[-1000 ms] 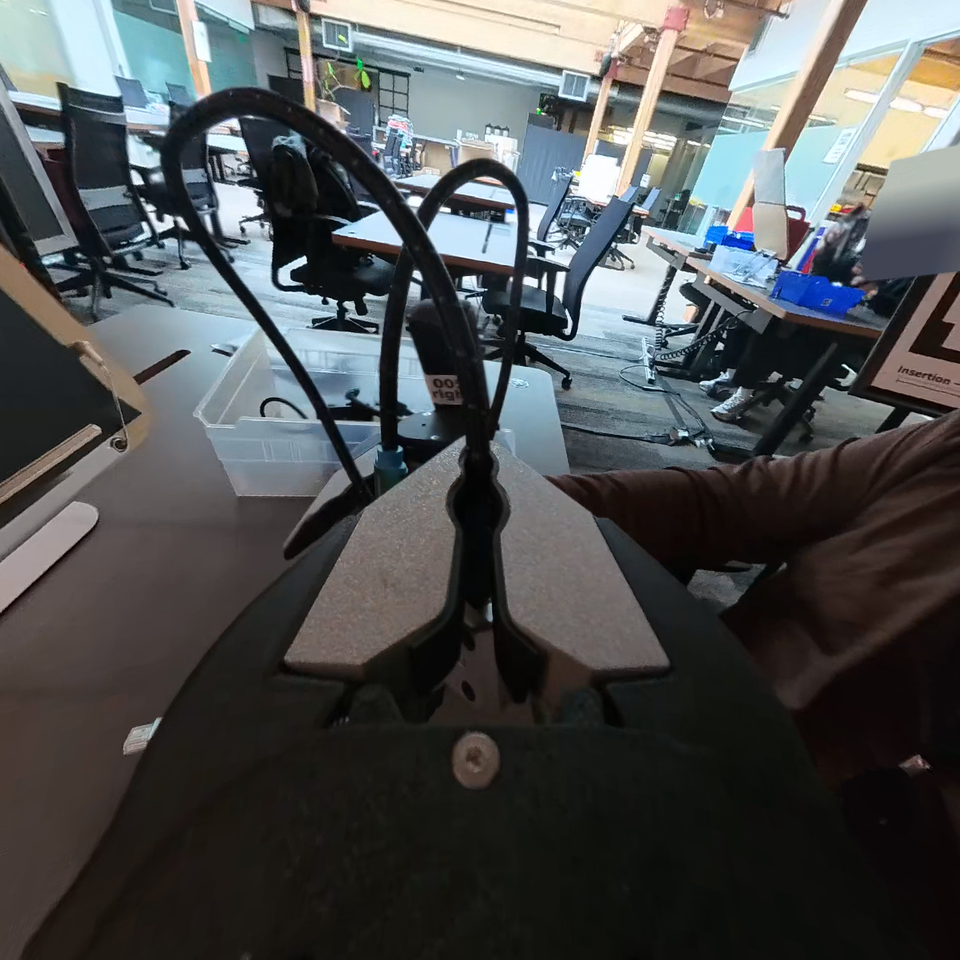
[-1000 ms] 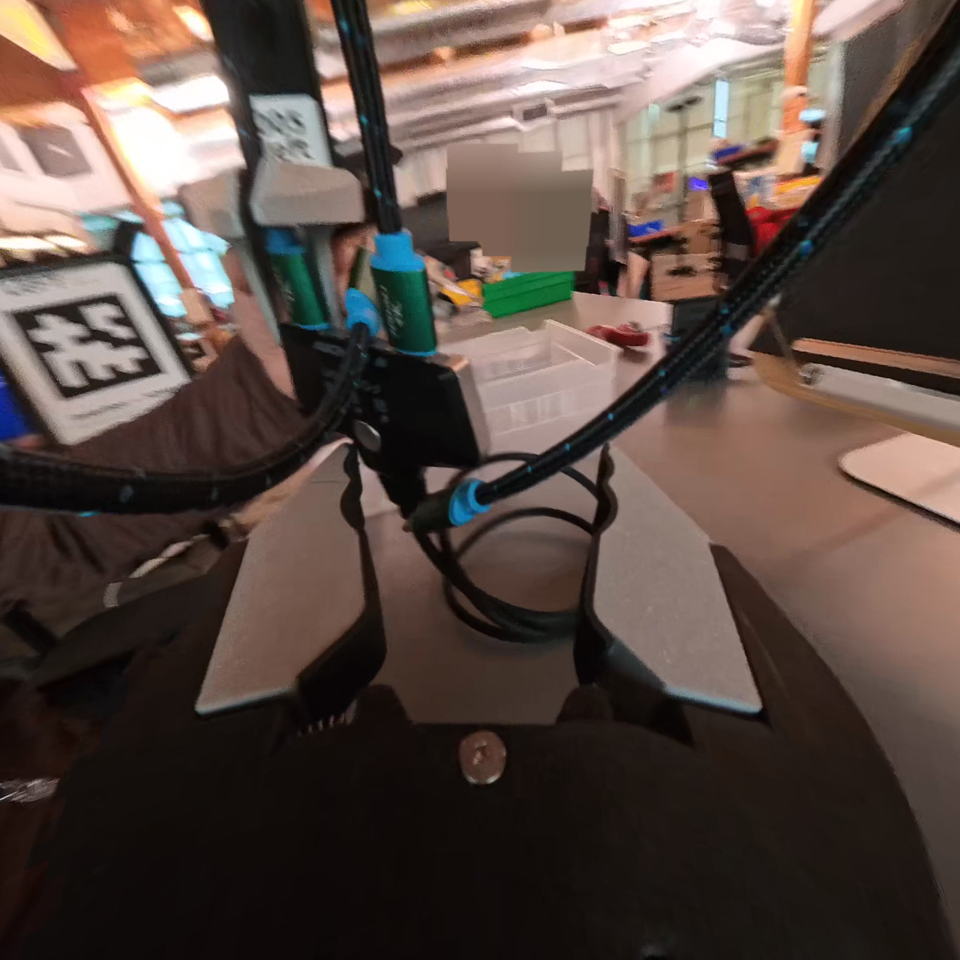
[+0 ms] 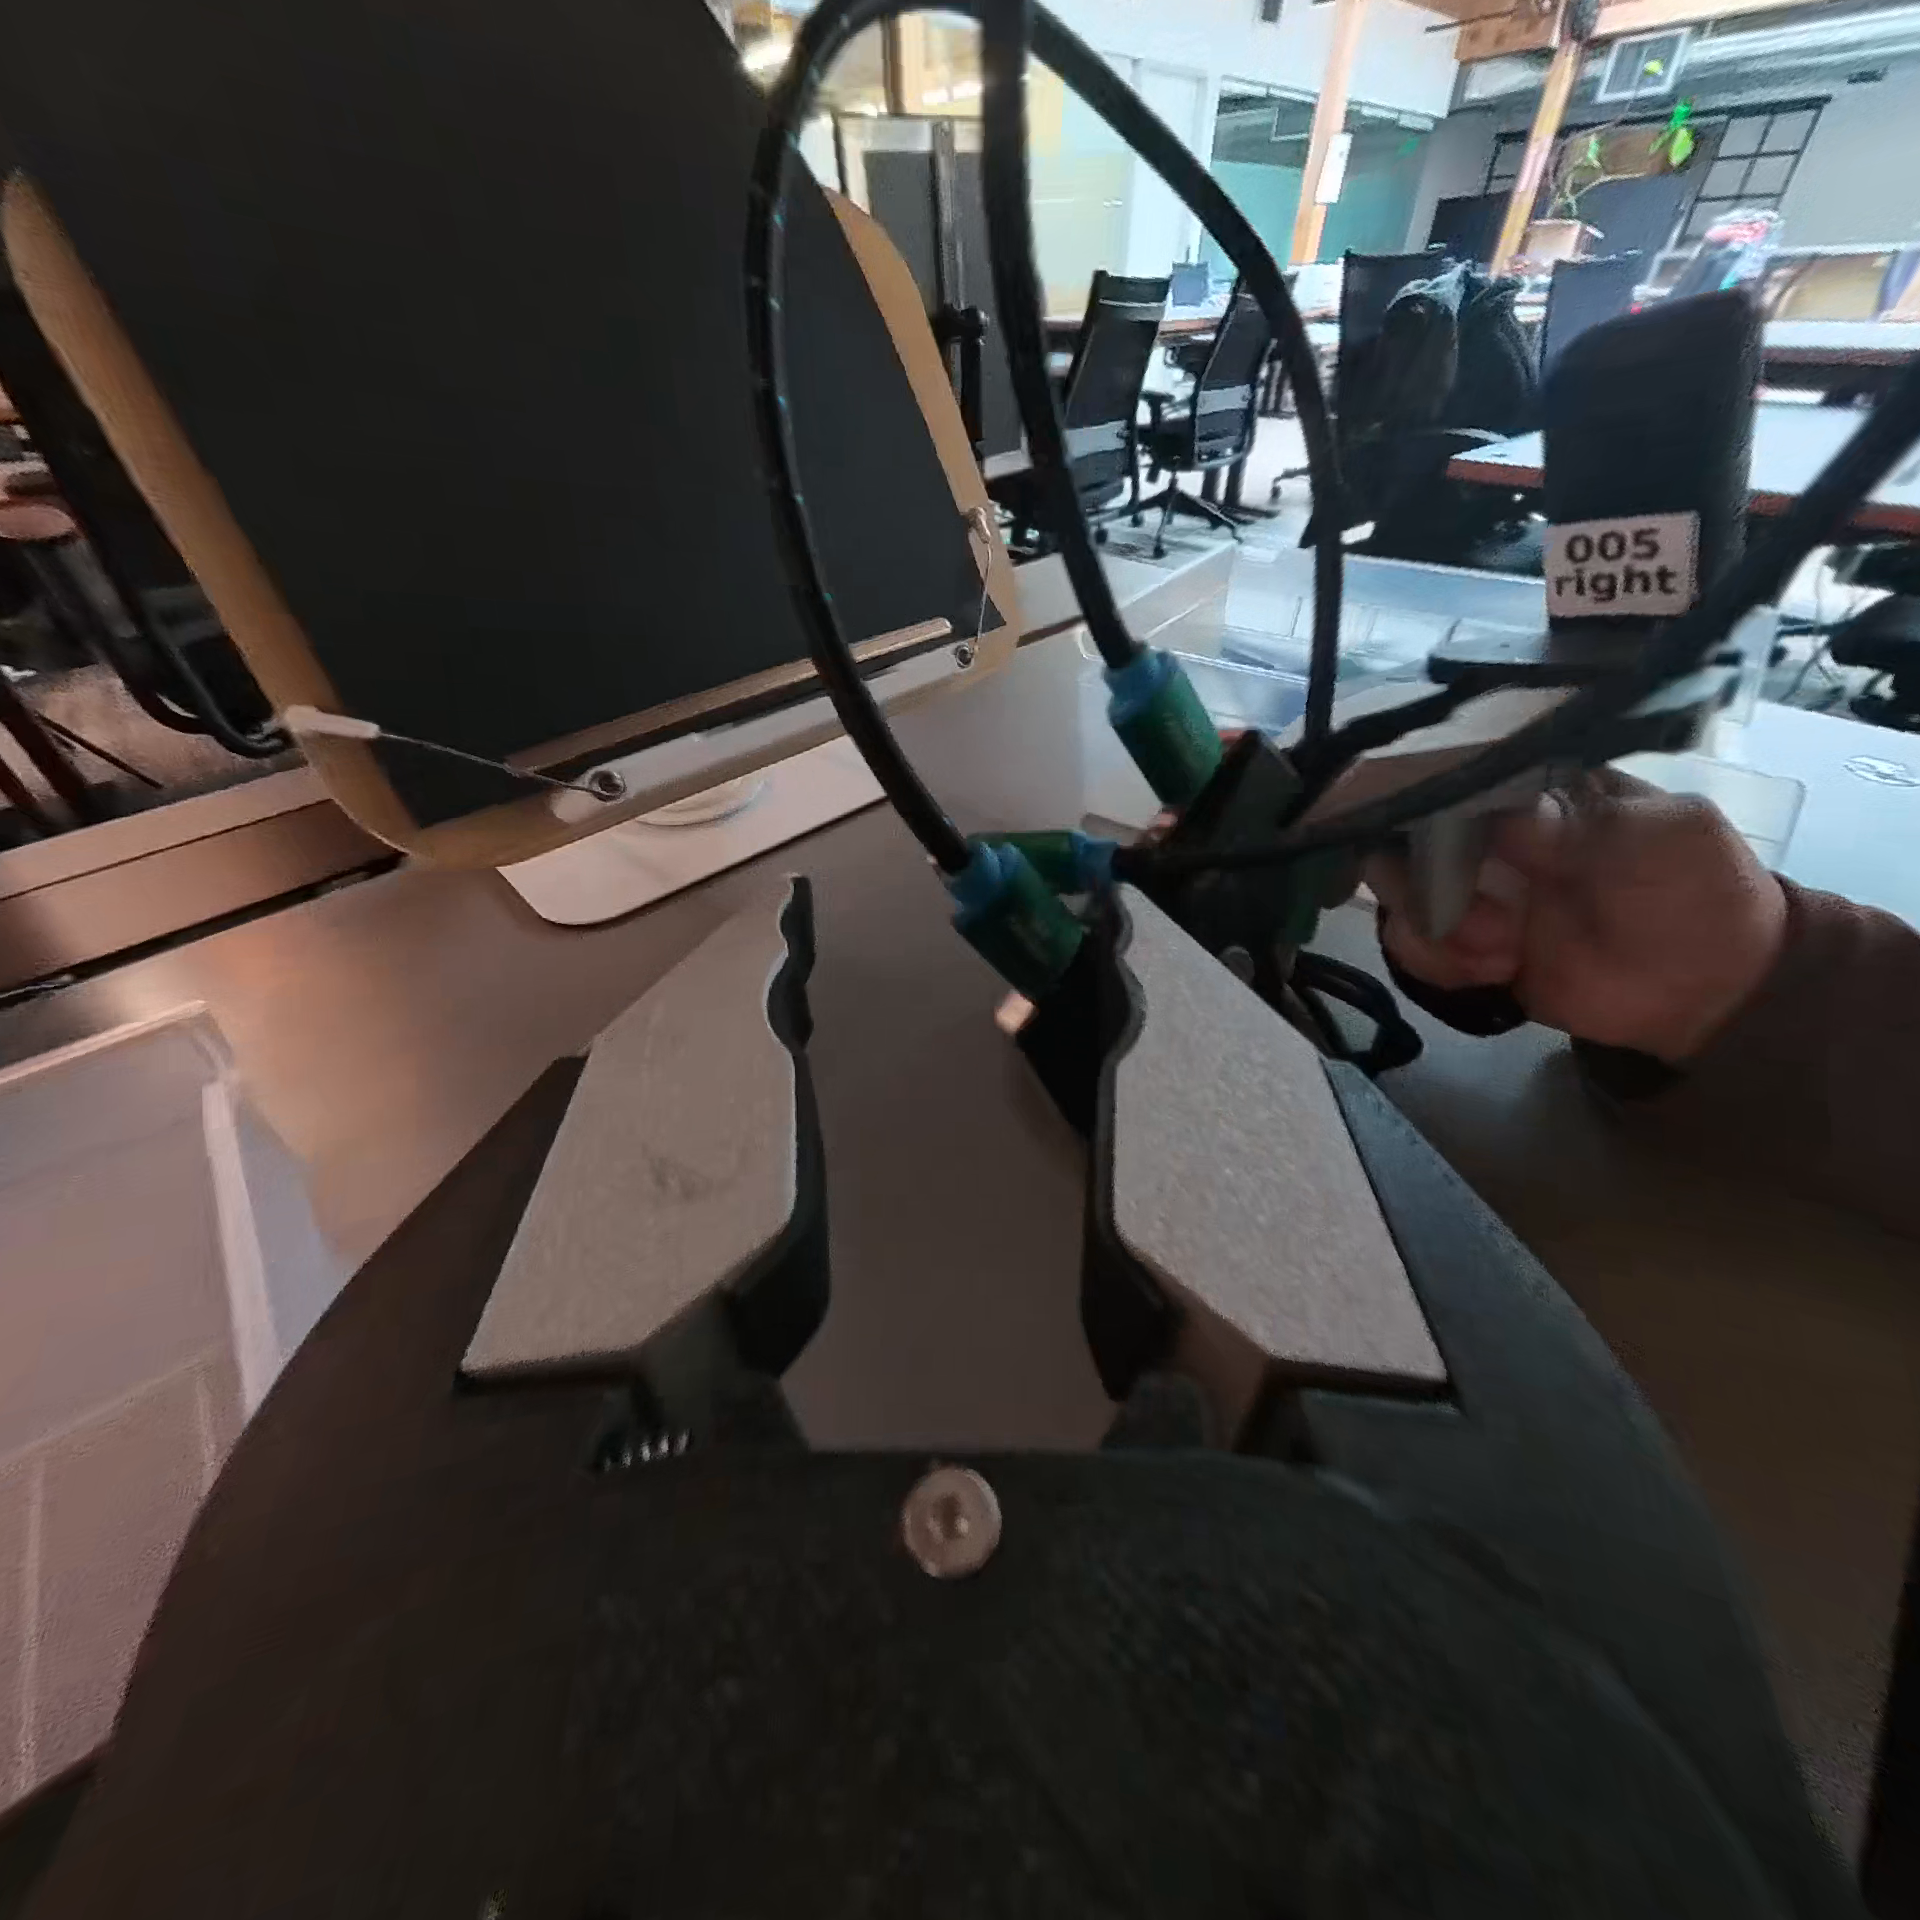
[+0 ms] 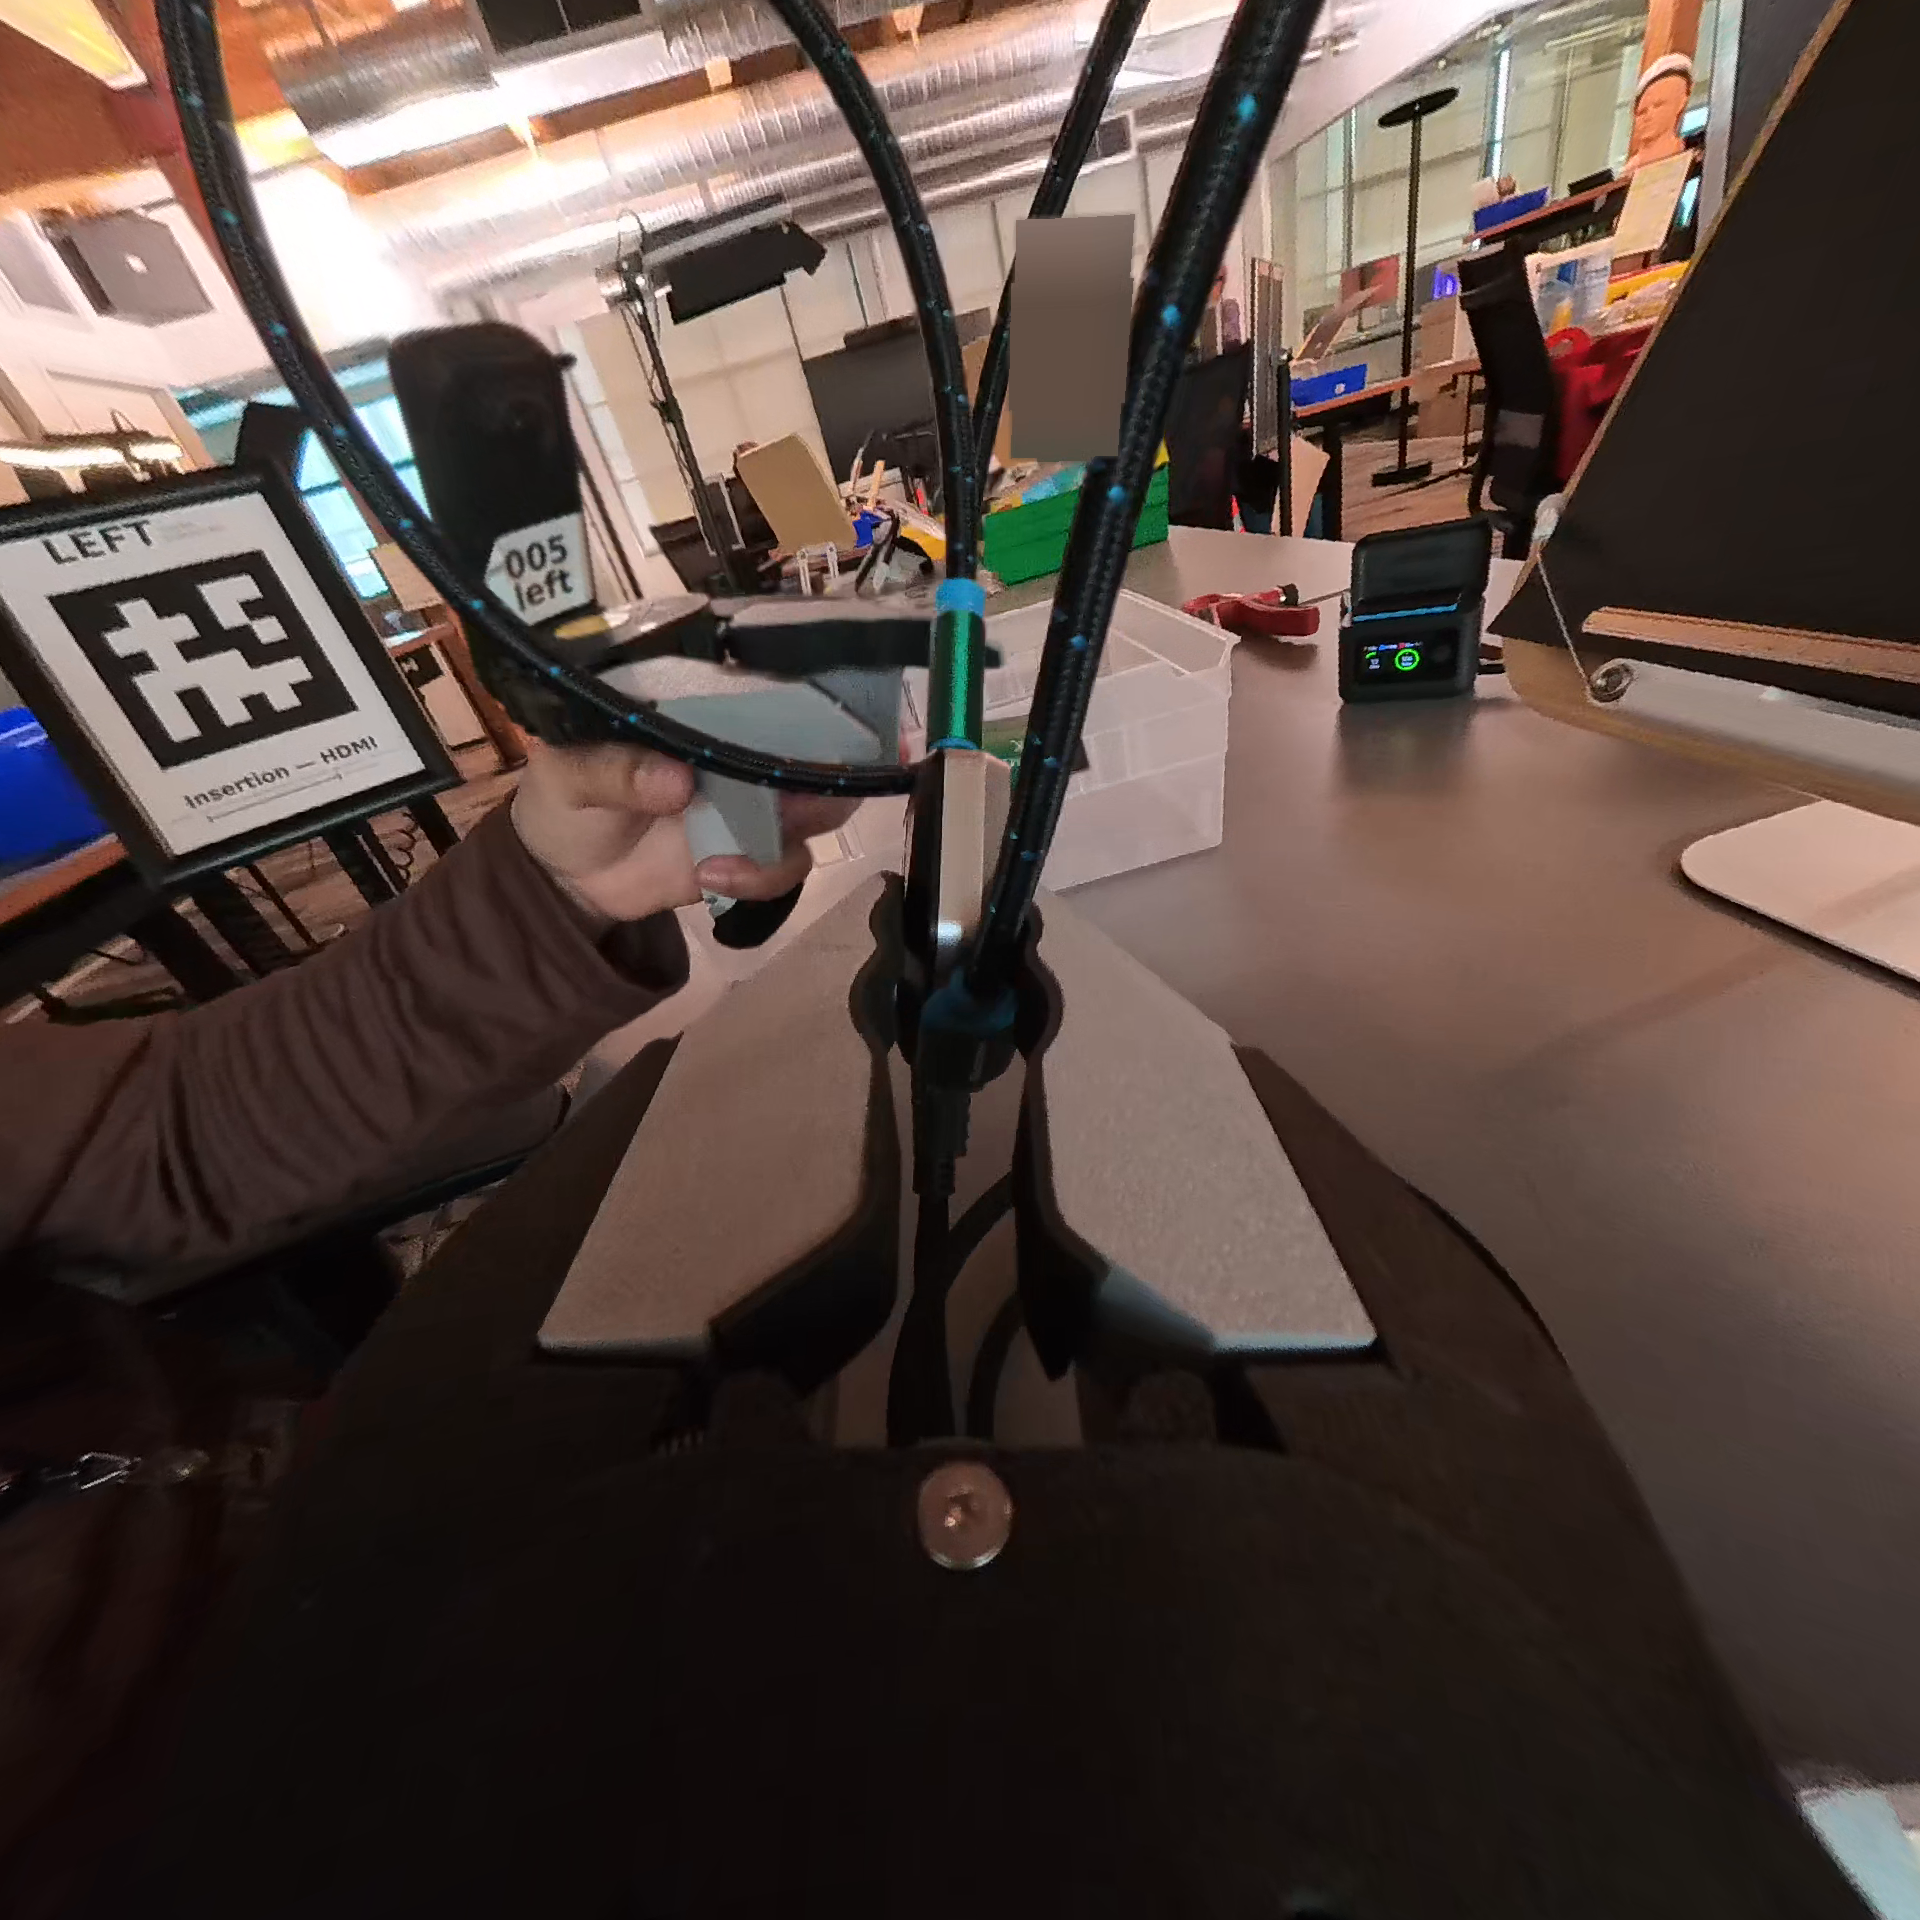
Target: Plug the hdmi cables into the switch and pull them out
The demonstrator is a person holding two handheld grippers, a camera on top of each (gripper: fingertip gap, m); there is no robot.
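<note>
Left wrist view: left gripper (image 3: 961, 940) released, jaws wide; a green HDMI plug (image 3: 1023, 925) rests against its right finger, ungripped.

Right wrist view: right gripper (image 4: 954, 961) clenched on the switch (image 4: 951, 847), centre, cables attached. Risk: looped cables tug the switch askew; the loose plug may drop.

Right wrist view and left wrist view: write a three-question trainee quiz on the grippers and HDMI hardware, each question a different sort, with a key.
1. True or false: the left gripper is clamped shut.
2. The HDMI plugs have shells coloured: A red, B green, C yellow.
3. Fill in: the right gripper is closed on the black ____.
Key: 1 false, its fingers stand apart; 2 B; 3 switch.
</note>
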